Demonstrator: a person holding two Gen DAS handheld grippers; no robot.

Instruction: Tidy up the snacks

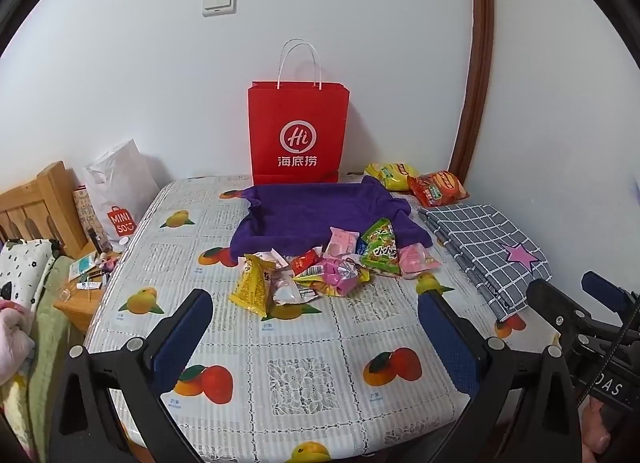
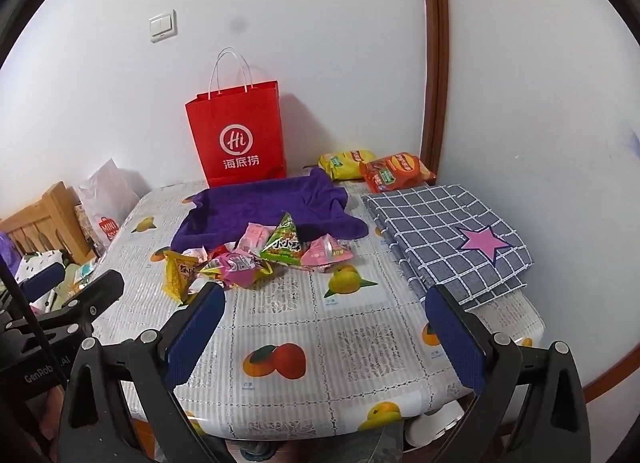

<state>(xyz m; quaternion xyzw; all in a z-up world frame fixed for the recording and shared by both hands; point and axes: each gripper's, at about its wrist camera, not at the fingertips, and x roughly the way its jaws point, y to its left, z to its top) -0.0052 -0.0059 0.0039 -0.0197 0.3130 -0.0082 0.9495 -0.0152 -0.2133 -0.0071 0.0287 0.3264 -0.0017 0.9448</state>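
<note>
Snack packets in crinkly foil (image 1: 320, 275) (image 2: 256, 259) lie heaped mid-frame on the fruit-print worktop (image 1: 280, 343) (image 2: 340, 327), overlapping a purple towel (image 1: 312, 215) (image 2: 260, 207). Left claw (image 1: 316, 327) and right claw (image 2: 324, 323) both gape wide, holding nothing, at the bottom of frame.

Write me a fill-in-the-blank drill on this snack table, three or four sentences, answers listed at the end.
1. The red paper bag stands upright against the ____.
2. The snack pile lies at the near edge of the ____ towel.
3. The checked cloth bears a pink ____.
4. The left gripper and right gripper both hover with jaws ____.

Answers: wall; purple; star; open
</note>
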